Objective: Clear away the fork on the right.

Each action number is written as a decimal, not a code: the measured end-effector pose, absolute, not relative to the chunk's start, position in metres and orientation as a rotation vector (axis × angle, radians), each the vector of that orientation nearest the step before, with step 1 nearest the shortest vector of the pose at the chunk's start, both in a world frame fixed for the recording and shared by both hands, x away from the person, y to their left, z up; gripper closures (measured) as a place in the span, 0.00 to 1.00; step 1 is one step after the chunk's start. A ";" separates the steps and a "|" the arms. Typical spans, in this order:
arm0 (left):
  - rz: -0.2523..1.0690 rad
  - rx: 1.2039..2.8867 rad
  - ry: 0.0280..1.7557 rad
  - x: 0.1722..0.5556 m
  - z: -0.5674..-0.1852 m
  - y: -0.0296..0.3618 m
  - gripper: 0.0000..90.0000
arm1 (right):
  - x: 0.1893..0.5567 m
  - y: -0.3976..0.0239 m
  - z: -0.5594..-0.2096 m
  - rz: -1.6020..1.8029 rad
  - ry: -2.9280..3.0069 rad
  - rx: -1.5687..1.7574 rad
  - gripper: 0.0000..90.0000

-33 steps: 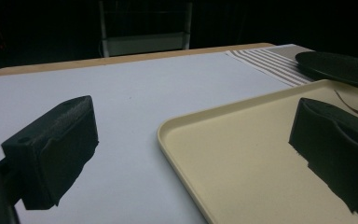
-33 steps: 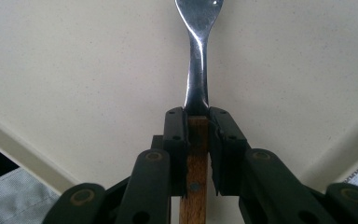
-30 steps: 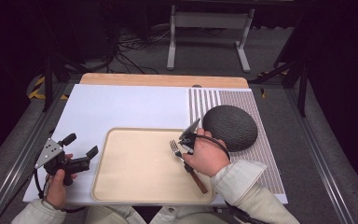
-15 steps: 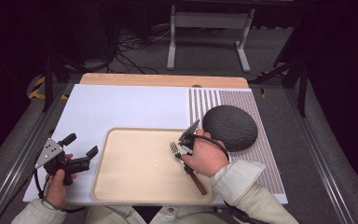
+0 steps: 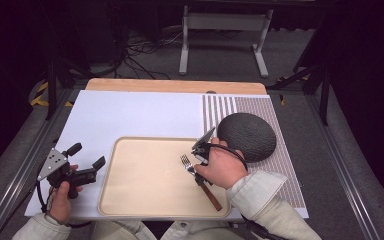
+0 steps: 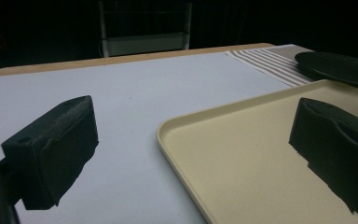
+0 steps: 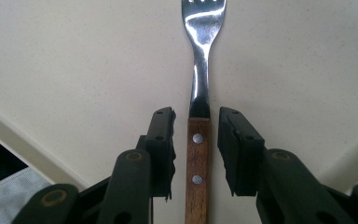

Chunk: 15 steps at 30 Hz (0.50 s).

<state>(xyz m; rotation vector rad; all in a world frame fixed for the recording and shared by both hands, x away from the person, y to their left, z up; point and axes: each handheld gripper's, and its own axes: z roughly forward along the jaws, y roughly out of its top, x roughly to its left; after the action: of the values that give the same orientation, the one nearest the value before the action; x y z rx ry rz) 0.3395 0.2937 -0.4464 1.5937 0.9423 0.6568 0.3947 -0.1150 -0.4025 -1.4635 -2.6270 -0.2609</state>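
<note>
- High view: fork [image 5: 196, 174] lies on the tray [image 5: 130, 200], right of centre; right gripper [image 5: 198, 161] sits over its handle. Left gripper [image 5: 87, 162] hovers beside the tray's left edge.
- Left gripper view: jaws wide apart, holding nothing; one above the tray [image 6: 242, 154].
- Right gripper view: jaws straddle the fork [image 7: 199, 140] handle with small gaps either side, not clamped.

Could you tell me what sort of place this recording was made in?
Probably a lab data-collection bench, not a home: a staged table holding a tray, a fork and a dark plate, with loose cables on the floor behind.
</note>
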 end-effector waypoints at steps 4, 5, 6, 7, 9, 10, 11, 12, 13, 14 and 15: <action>0.656 1.594 0.943 0.340 -0.446 0.294 0.02 | 0.395 -0.116 -0.398 -0.311 -2.652 -1.441 0.65; 0.656 1.594 0.943 0.340 -0.446 0.294 0.02 | 0.395 -0.116 -0.397 -0.332 -2.658 -1.434 0.61; 0.656 1.595 0.943 0.340 -0.446 0.294 0.02 | 0.394 -0.115 -0.397 -0.353 -2.671 -1.423 0.57; 0.656 1.594 0.944 0.340 -0.447 0.294 0.02 | 0.395 -0.115 -0.396 -0.384 -2.684 -1.401 0.50; 0.656 1.596 0.943 0.340 -0.447 0.294 0.02 | 0.395 -0.115 -0.395 -0.457 -2.749 -1.316 0.36; 0.656 1.597 0.943 0.340 -0.446 0.294 0.02 | 0.395 -0.114 -0.394 -0.484 -2.767 -1.301 0.32; 0.656 1.595 0.944 0.340 -0.447 0.294 0.02 | 0.395 -0.114 -0.392 -0.506 -2.776 -1.283 0.29; 0.656 1.596 0.943 0.340 -0.447 0.294 0.02 | 0.395 -0.114 -0.392 -0.529 -2.781 -1.270 0.27; 0.656 1.595 0.944 0.340 -0.447 0.294 0.02 | 0.395 -0.114 -0.391 -0.554 -2.795 -1.241 0.25; 0.656 1.595 0.944 0.340 -0.447 0.294 0.02 | 0.395 -0.114 -0.391 -0.554 -2.795 -1.241 0.25; 0.656 1.594 0.944 0.340 -0.447 0.294 0.02 | 0.395 -0.113 -0.390 -0.584 -2.815 -1.211 0.22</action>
<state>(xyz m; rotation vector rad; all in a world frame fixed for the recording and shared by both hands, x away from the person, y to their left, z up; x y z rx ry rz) 0.3395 0.2935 -0.4465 1.5944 0.9436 0.6562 0.3949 -0.1129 -0.3901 -1.2110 -2.8155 -0.5839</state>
